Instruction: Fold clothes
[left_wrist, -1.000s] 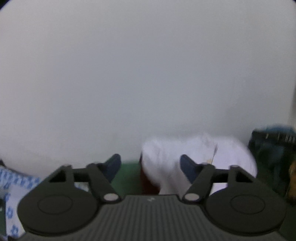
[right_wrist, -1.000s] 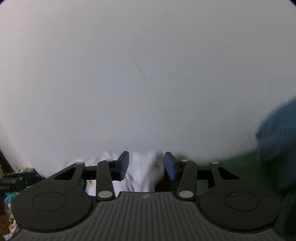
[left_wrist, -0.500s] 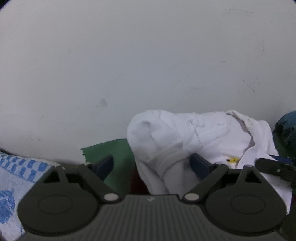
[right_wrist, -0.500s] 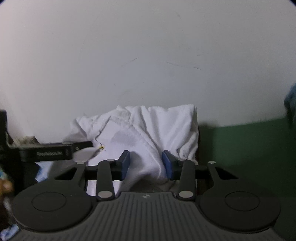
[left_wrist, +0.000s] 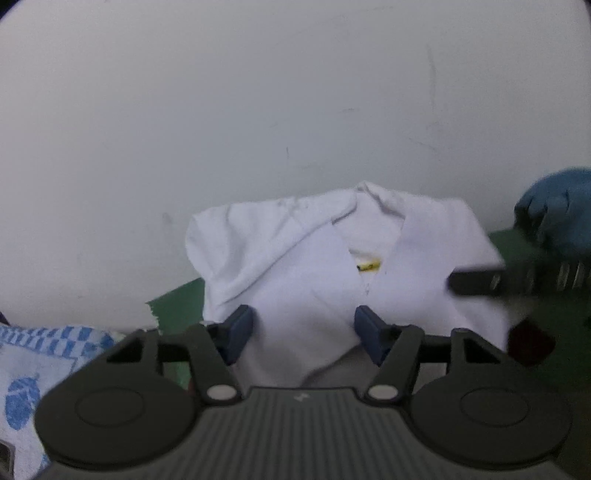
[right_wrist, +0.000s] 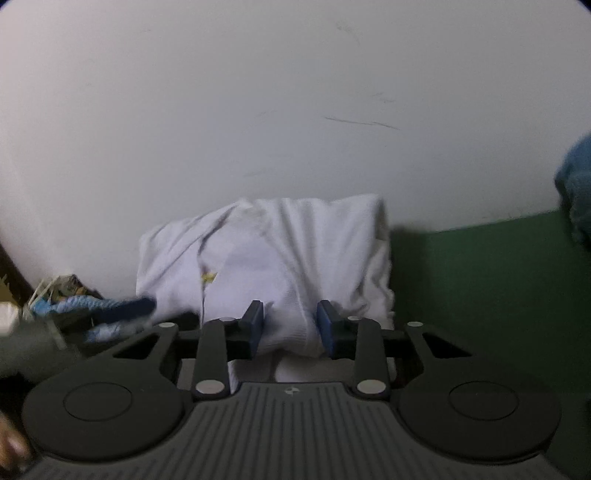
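Note:
A crumpled white garment (left_wrist: 306, 258) with a small yellow tag (left_wrist: 367, 265) lies on the green table (left_wrist: 177, 306) against the white wall. My left gripper (left_wrist: 303, 332) is open, its blue fingers astride the garment's near edge. In the right wrist view the same white garment (right_wrist: 277, 251) bulges up between the fingers of my right gripper (right_wrist: 290, 326), which is shut on a thick fold of it. Each gripper shows blurred in the other's view: the right gripper (left_wrist: 476, 282) at the right, the left gripper (right_wrist: 122, 308) at the left.
A blue-and-white checked towel (left_wrist: 37, 354) lies at the left of the table. A blue cloth (left_wrist: 557, 210) sits at the right, near the wall. Bare green table (right_wrist: 480, 266) stretches to the right of the garment. The wall stands right behind everything.
Both grippers came down from facing the wall onto the white garment. The gaps between both pairs of fingers have narrowed, the right pair now pinching a fold.

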